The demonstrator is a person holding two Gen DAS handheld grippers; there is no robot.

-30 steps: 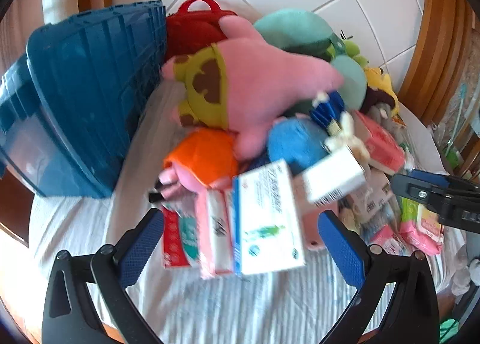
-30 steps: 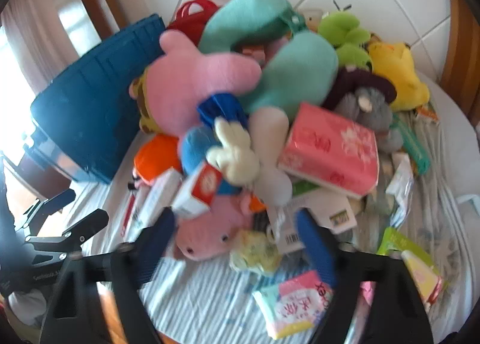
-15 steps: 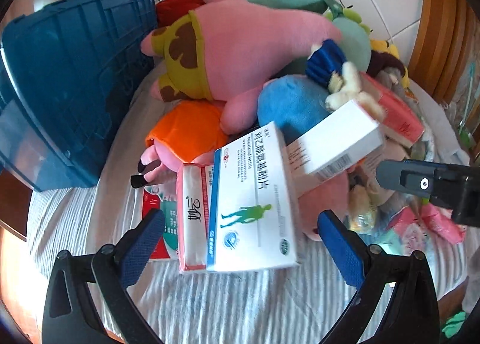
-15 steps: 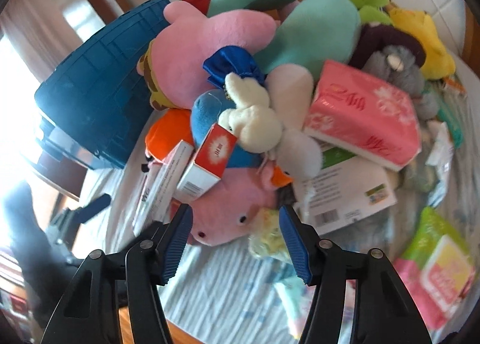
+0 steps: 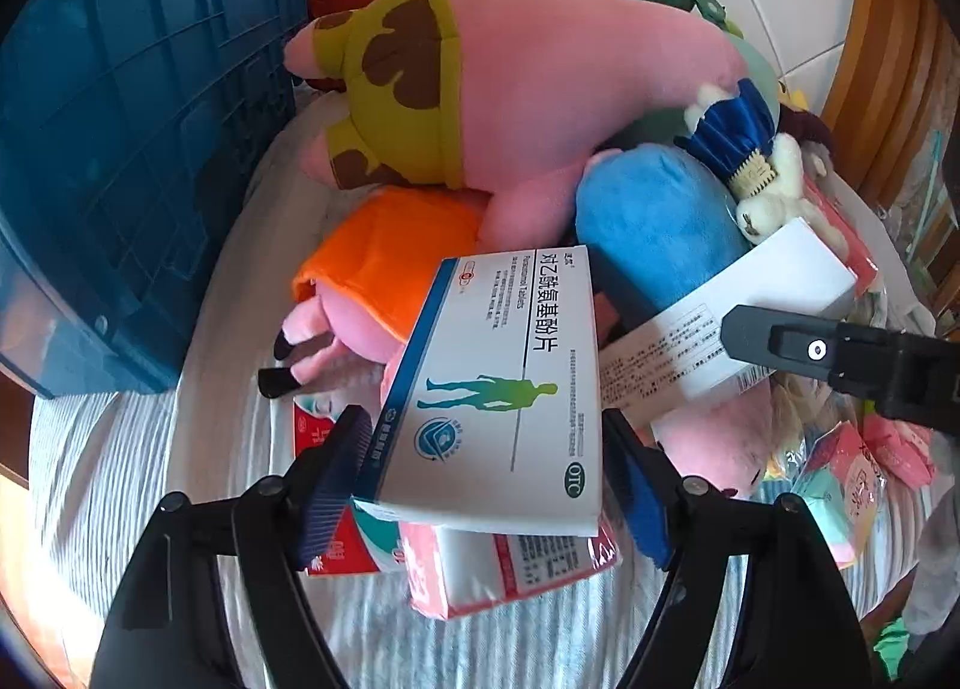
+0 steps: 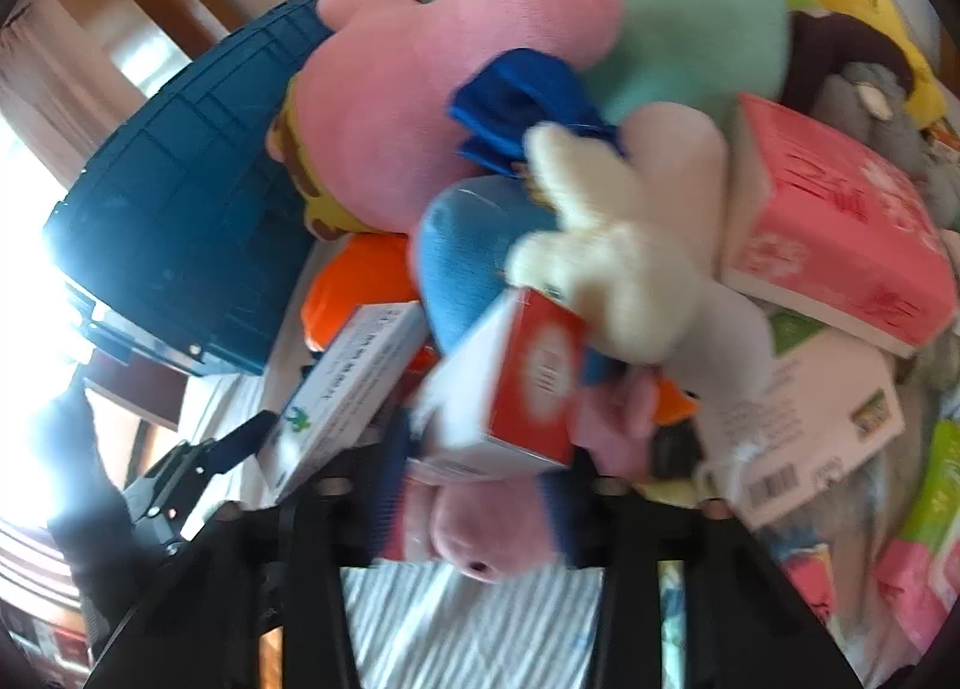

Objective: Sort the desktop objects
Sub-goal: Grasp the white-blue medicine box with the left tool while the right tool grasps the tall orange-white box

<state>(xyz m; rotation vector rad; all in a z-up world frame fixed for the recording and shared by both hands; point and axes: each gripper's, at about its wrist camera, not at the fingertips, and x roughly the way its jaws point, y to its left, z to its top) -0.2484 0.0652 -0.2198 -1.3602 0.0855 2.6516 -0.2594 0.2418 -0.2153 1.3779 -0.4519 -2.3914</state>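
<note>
A heap of plush toys, tissue packs and boxes lies on a striped cloth. A white and blue medicine box (image 5: 498, 389) rests on top of tissue packs (image 5: 510, 563). My left gripper (image 5: 483, 479) straddles its near end, jaws closing, with both pads against its sides. A red and white box (image 6: 528, 377) leans on a pink pig plush (image 6: 474, 533). My right gripper (image 6: 474, 491) is around this box's near end, jaws closing, pads at its sides; the view is blurred. In the left wrist view the same box shows white (image 5: 750, 317) beside a right gripper finger (image 5: 840, 359).
A blue crate (image 5: 120, 149) stands at the left, tipped against the heap. A pink star plush (image 5: 540, 59), blue plush (image 5: 648, 221) and orange plush (image 5: 384, 251) pile up behind the boxes. A pink tissue pack (image 6: 840, 233) and white carton (image 6: 810, 425) sit on the right.
Both grippers came down and closer to the heap. The left jaws narrowed from wide apart onto the medicine box; the right jaws narrowed around the red and white box.
</note>
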